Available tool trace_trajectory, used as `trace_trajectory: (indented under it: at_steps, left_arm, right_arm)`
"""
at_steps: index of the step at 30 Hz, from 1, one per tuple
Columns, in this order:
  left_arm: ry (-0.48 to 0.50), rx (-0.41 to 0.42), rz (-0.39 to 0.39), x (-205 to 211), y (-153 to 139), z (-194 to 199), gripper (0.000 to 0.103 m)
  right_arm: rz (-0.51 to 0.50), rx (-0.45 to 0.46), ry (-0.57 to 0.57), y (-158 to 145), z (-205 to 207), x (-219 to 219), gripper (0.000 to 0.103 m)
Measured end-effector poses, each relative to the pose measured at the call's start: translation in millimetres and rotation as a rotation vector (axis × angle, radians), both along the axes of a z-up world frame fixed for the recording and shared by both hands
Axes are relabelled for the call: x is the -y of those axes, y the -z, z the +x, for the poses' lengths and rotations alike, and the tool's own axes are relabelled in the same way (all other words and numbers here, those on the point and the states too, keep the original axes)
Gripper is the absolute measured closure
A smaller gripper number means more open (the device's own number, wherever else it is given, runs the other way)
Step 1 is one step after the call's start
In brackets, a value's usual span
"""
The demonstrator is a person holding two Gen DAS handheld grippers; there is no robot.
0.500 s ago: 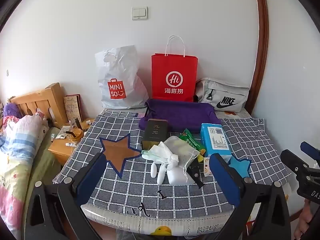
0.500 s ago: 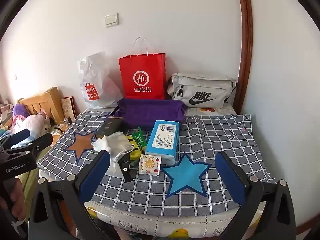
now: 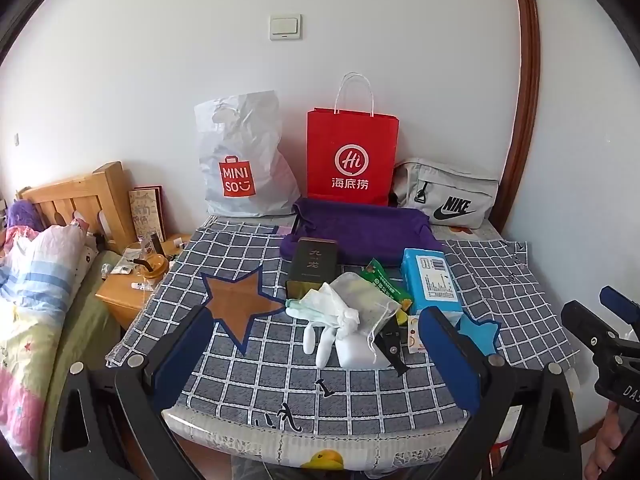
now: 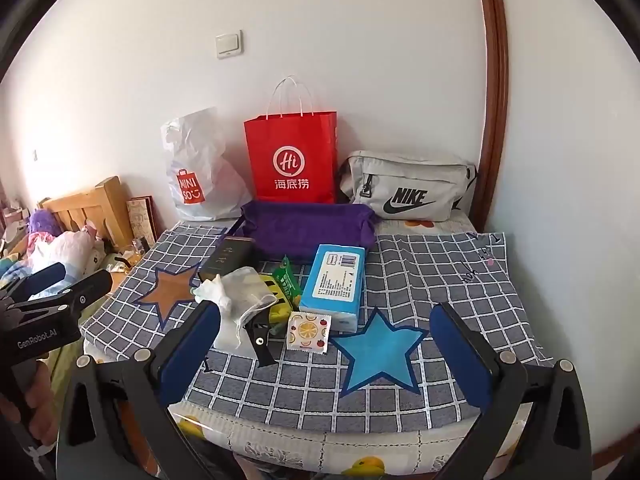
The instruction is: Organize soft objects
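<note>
Tools left [image 3: 316,364] and right [image 4: 326,356] hang spread wide, empty, over the checked worktop [image 4: 440,280] near the mesh pouch [image 3: 360,300].

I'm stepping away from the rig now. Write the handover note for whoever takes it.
Left tongs: open, empty, hovering at the near edge of the checked cloth.
Right tongs: open, empty, hovering at the same edge.
Things: a pile mid-table holds the white glove, mesh pouch, blue tissue pack, green snack packet, small fruit-print packet and dark box. The purple cloth tray sits behind them.
Done: nothing visibly sorted.
Left: likely move the soft items into the tray.
</note>
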State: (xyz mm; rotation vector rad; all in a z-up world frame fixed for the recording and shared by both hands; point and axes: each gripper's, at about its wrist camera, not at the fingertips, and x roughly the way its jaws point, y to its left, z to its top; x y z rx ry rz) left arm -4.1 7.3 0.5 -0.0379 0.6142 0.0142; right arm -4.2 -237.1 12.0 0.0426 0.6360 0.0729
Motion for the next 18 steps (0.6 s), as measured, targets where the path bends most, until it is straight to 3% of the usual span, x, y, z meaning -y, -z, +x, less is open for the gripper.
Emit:
trace_trajectory:
  at_steps: [18]
  left_arm:
    - [-0.008, -0.007, 0.008, -3.6, -0.7, -0.4, 0.0]
  right_arm:
    - [0.011, 0.002, -0.01, 2.4, -5.2, 1.7, 0.0]
